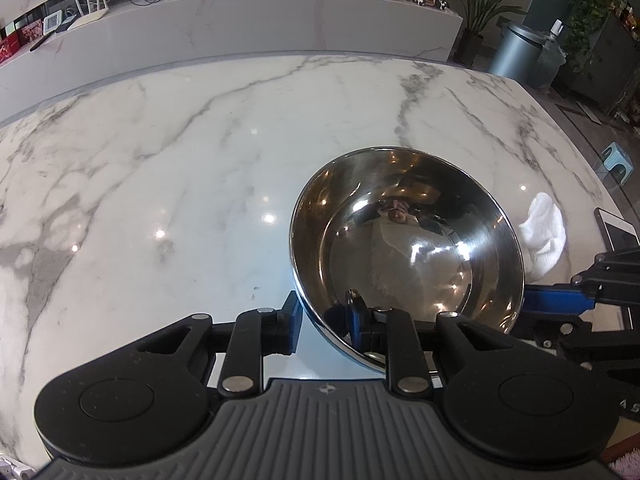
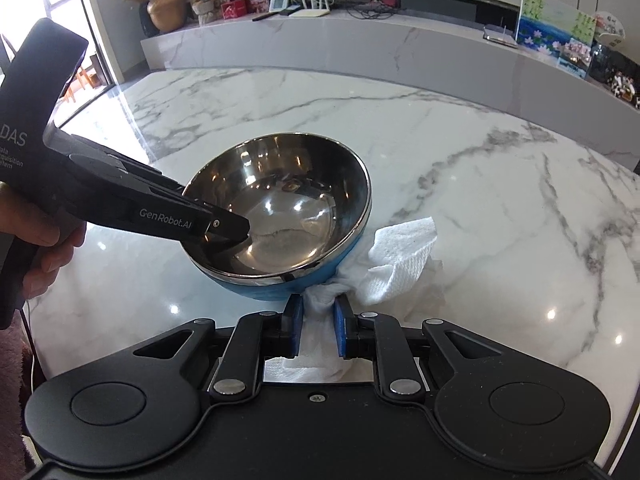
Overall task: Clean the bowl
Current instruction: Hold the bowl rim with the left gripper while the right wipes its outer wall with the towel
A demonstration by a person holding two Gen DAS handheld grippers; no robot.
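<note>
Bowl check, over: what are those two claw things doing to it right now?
Left gripper clamped on bowl rim, tilting it. Right gripper shut on paper towel, outside the bowl against its blue underside. Nothing in the way.

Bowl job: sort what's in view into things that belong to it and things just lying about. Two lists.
Belongs to the job:
- steel bowl, tilted, its rim clamped by the left gripper
- white paper towel, pinched in the right gripper, against the bowl's blue outside

Just lying about:
- phone at the marble table edge
- router, painting, bin
</note>
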